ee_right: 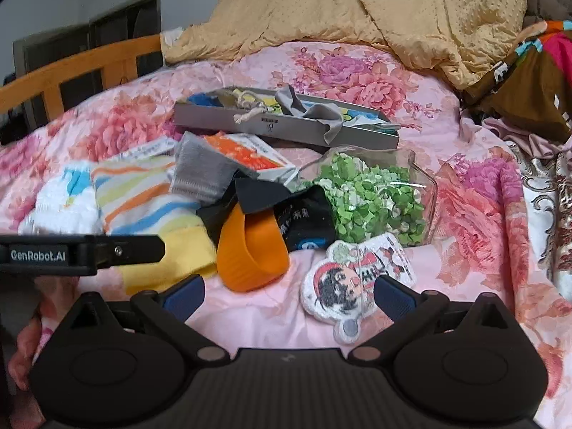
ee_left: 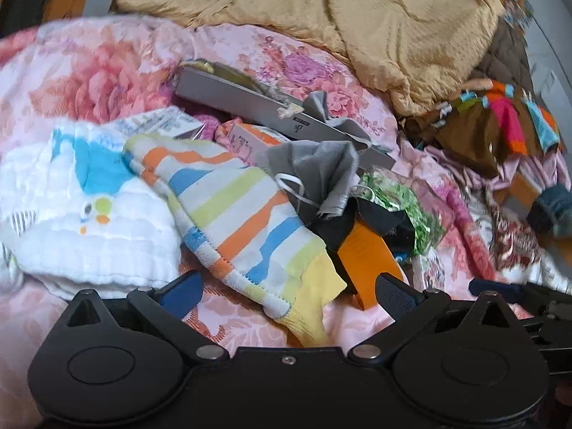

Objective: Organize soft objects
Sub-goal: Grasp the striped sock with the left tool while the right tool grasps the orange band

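Cartoon patch (ee_right: 352, 282) — green bits in bag (ee_right: 375, 193)

A striped sock (ee_left: 228, 214) is lying crumpled on the bed, overlapping a white cloth (ee_left: 89, 221), with a grey rag (ee_left: 314, 171) bunching against it.

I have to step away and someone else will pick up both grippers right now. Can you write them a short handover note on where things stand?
Left gripper: open, empty, hovering low over the yellow end of the striped cloth.
Right gripper: open, empty, above the cartoon patch on the floral bedspread.
The soft items sit in one loose heap: white towel, striped cloth, grey cloth, black cloth, with an orange band among them. The grey tray behind already holds a few things.
Done: nothing visibly sorted from the heap.
Left: pick the cloths out one by one and arrange them.
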`<state>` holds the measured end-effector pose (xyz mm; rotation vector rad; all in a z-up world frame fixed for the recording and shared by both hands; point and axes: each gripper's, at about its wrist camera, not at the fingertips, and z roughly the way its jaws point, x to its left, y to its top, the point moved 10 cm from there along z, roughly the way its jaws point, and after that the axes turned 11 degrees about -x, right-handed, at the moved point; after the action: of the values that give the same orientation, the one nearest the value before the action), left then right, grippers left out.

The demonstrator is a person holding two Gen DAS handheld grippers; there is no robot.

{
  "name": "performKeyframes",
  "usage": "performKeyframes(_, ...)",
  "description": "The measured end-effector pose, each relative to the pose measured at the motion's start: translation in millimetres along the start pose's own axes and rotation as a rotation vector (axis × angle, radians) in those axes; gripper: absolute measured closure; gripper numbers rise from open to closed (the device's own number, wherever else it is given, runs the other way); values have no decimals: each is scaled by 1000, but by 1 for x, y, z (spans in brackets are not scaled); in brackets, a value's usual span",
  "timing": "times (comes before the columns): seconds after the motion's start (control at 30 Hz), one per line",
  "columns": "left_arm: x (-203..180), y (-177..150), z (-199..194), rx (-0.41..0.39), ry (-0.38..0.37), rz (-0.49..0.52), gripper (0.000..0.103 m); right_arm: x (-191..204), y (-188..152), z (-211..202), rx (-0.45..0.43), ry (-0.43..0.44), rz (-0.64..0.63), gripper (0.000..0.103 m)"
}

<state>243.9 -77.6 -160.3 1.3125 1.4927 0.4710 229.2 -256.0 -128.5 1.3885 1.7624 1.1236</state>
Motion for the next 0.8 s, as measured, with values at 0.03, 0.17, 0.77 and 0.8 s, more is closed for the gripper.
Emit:
performKeyframes(0.03, 2, 0, 1, -2, -1, -9, 1, -1, 4, 1, -15, 20, 33, 1)
performKeyframes(0.17, 1, -1, 4, -24, 4, 6, 1, -1, 15, 5, -68, 104, 128, 1)
performKeyframes(0.77, 5, 5, -4, -94, 1, -19, 22, -2, 16, 47, 27, 354, 161, 25)
performKeyframes(0.8, 4, 6, -4, -98, -2, -21, 27, 0, 14, 47, 33, 349, 145, 25)
